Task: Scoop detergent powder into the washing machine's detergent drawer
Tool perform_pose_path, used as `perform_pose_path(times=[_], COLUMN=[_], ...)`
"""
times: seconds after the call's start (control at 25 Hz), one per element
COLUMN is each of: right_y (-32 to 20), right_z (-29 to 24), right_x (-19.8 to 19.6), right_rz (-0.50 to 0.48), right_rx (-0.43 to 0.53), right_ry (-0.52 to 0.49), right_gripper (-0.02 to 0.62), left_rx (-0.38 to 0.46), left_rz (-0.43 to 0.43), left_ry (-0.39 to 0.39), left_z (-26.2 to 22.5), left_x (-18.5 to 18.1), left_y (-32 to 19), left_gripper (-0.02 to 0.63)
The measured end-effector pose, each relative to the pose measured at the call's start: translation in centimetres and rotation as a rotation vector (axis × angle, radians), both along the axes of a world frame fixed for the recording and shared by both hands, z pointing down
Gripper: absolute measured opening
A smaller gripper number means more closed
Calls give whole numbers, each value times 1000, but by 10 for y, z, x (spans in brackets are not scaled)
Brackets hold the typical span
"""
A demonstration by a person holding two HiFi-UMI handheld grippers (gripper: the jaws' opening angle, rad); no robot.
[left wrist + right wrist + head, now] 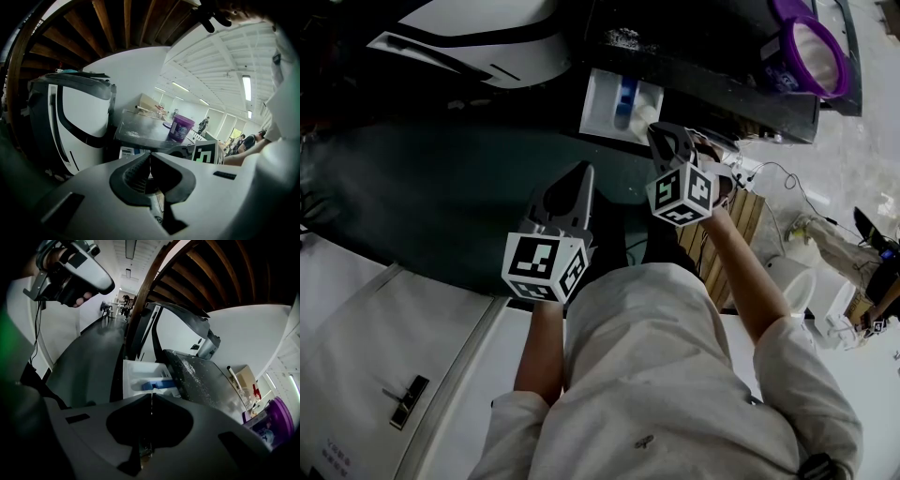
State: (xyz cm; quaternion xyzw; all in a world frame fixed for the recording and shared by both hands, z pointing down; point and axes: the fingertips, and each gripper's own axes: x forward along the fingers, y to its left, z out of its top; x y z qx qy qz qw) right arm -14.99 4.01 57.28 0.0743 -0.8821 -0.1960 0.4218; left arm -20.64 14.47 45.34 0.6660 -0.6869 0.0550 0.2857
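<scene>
The washing machine's detergent drawer (pixel 617 105) is pulled out, white with a blue insert (pixel 161 384). A purple detergent tub (pixel 811 54) stands open on the dark machine top (pixel 201 378), which is dusted with spilled powder. My right gripper (pixel 664 134) hangs just in front of the drawer, jaws shut with nothing visible between them (pixel 152 397). My left gripper (pixel 579 173) sits lower and to the left, away from the drawer, also shut and empty (pixel 150 154). The tub (pixel 181 127) shows beyond it. No scoop is visible.
A white appliance with black trim (pixel 483 37) stands left of the machine. A white cabinet (pixel 384 356) is at my lower left. A wooden pallet (pixel 733 234) and cables (pixel 773 173) lie on the floor to the right.
</scene>
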Motion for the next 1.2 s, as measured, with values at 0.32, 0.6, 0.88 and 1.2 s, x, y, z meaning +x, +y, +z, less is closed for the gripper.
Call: perform_pose_path(times=[0.32,0.6,0.88,1.2], right_y=[2,5,6,2], right_z=[-4,-11,-17,-26], right_x=[1,1,-2,-1], right_rz=[-24,-34,-69,-132], right_rx=[19,21,54,159], right_ry=[2,-24,-29,-2], right_gripper=[9,11,11,11], left_rx=[2,9,18,26], left_rz=[-2,-8,-18,-46], left_ry=[1,-8,-17,-20], left_z=[-1,-4,-10,-14], left_x=[2,3,8,10], left_y=[2,1,2,6], left_gripper=[18,18,18,18])
